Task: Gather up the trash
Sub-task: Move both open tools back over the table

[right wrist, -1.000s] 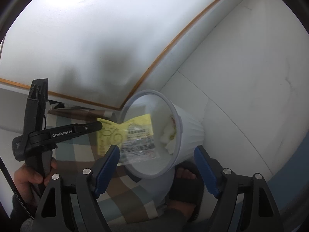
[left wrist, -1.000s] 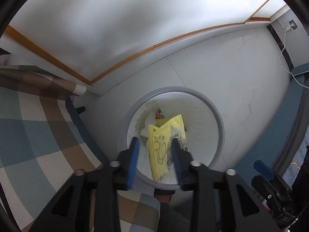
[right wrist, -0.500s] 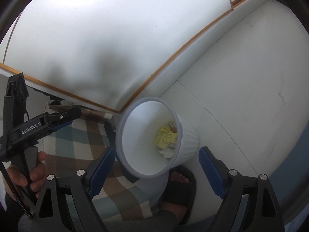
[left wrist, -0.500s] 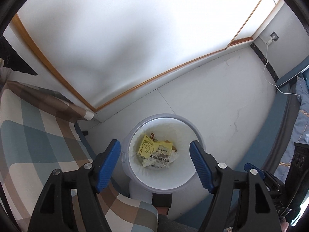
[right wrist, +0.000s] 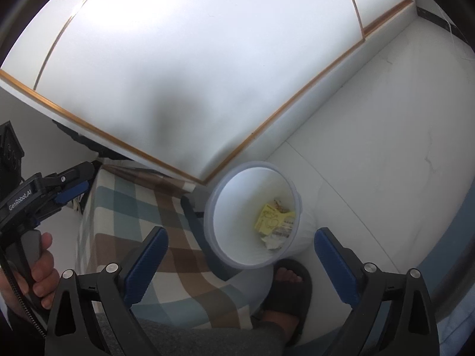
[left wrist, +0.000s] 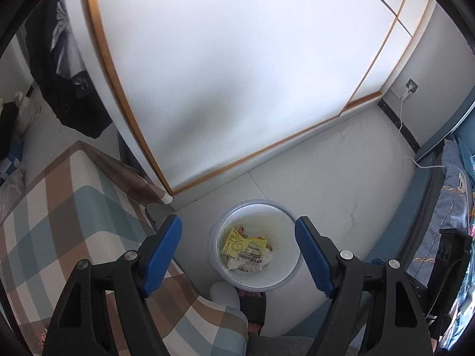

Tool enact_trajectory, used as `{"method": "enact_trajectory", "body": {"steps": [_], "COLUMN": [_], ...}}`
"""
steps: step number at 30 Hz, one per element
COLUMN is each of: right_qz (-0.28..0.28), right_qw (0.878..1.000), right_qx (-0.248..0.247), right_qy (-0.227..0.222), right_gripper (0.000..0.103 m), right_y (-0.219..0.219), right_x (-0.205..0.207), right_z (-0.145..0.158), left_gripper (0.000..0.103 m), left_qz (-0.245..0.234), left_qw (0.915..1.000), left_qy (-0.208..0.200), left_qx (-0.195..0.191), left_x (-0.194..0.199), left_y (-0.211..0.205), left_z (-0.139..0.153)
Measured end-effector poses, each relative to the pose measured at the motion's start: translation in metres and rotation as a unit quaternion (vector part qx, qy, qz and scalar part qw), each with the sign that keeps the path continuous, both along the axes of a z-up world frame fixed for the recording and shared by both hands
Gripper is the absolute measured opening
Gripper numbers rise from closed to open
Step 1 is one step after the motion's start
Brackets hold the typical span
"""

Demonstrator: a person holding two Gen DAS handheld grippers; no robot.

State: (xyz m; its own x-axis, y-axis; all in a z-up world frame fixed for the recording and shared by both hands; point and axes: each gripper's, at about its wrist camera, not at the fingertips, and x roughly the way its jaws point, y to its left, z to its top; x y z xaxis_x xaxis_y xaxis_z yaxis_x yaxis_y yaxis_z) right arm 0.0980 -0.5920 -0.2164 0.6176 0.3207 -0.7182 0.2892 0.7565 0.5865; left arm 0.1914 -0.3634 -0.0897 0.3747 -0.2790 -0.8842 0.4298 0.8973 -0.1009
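Yellow wrapper [left wrist: 236,242] lies inside the white bin [left wrist: 213,241] at 6 o'clock on the floor — drop looks done — left gripper [left wrist: 237,241] and right gripper [right wrist: 241,246] both empty, jaws opening, other trash unseen.

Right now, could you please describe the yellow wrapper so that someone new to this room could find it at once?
Start at the plaid-covered bed and look to the floor beside its corner, where a round white bin stands near a sandalled foot. The yellow wrapper lies flat on top of the trash inside. It is the only bright yellow piece, with dark looping marks, beside pale crumpled paper.
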Motion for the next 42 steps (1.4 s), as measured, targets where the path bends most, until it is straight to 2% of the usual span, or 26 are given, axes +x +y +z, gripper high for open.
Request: {"method": "enact_trajectory", "body": {"steps": [6, 13, 18, 22, 27, 34, 42], "right_qz": [-0.013, 0.013, 0.043, 0.072, 0.106, 0.136, 0.19], "right_qw": [0.998, 0.993, 0.98, 0.97, 0.965, 0.963, 0.956], "right_qx": [-0.011, -0.035, -0.041, -0.051, -0.069, -0.117, -0.144], "right_qy": [-0.06, -0.116, -0.189, -0.227, -0.231, -0.2, -0.173], "right_gripper": [0.1, 0.1, 0.1, 0.1, 0.1, 0.1, 0.1], "right_y": [0.011, 0.046, 0.079, 0.106, 0.145, 0.206, 0.279], "right_x": [-0.008, -0.014, -0.027, -0.035, -0.037, -0.029, -0.02], "right_z": [0.047, 0.1, 0.14, 0.166, 0.182, 0.184, 0.171], "left_gripper": [0.076, 0.076, 0.076, 0.076, 0.076, 0.076, 0.076], "left_qz": [0.03, 0.07, 0.088, 0.117, 0.15, 0.196, 0.245], "left_qw": [0.9982, 0.9935, 0.9872, 0.9798, 0.9709, 0.9625, 0.9517], "left_qy": [-0.043, -0.079, -0.117, -0.138, -0.148, -0.16, -0.161], "left_qx": [-0.028, -0.043, -0.064, -0.084, -0.113, -0.097, -0.093], "left_x": [-0.017, -0.036, -0.051, -0.06, -0.071, -0.084, -0.093], "left_y": [0.037, 0.082, 0.118, 0.155, 0.202, 0.258, 0.32], "left_z": [0.038, 0.068, 0.085, 0.098, 0.104, 0.099, 0.079]}}
